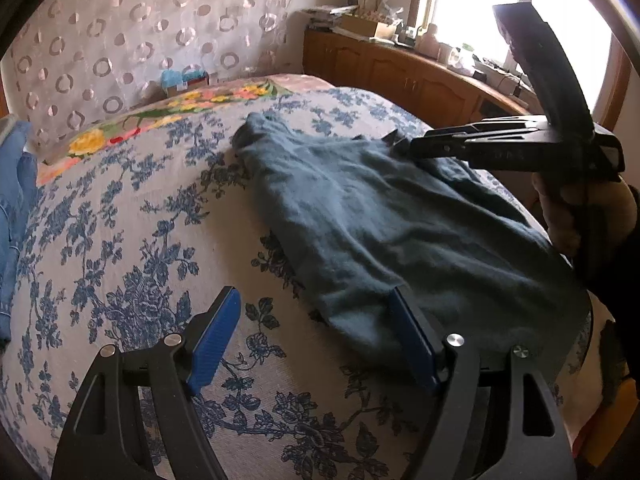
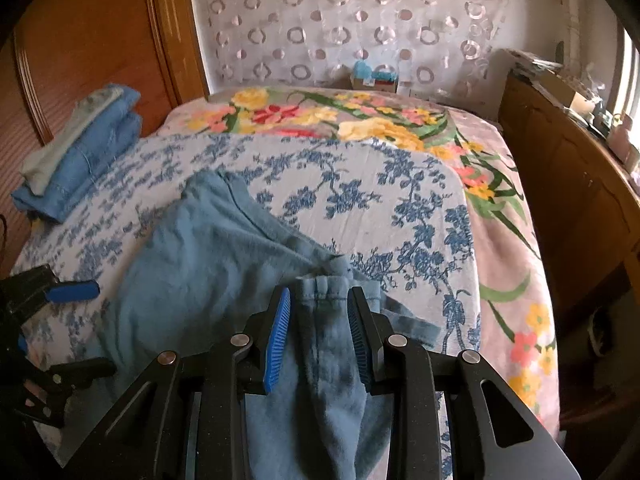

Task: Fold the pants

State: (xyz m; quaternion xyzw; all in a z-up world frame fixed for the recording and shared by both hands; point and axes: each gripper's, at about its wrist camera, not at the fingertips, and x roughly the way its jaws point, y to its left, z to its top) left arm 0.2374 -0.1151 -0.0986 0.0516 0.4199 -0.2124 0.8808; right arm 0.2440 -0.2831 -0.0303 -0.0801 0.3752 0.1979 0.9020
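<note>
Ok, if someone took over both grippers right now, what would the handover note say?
Left gripper: open, empty, at the near edge of the pants.
Right gripper: jaws apart around the bunched elastic end; pads not clearly pressing, so treat as released.
Pants lie on the blue floral bedspread, rumpled. A folded blue pile sits at the far left.
Done: pants laid down, apparently doubled over.
Left: smooth out, finish the folds.

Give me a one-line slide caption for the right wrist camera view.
Right gripper open around the gathered cuff of blue-grey pants on a floral bedspread, folded jeans beside.
</note>
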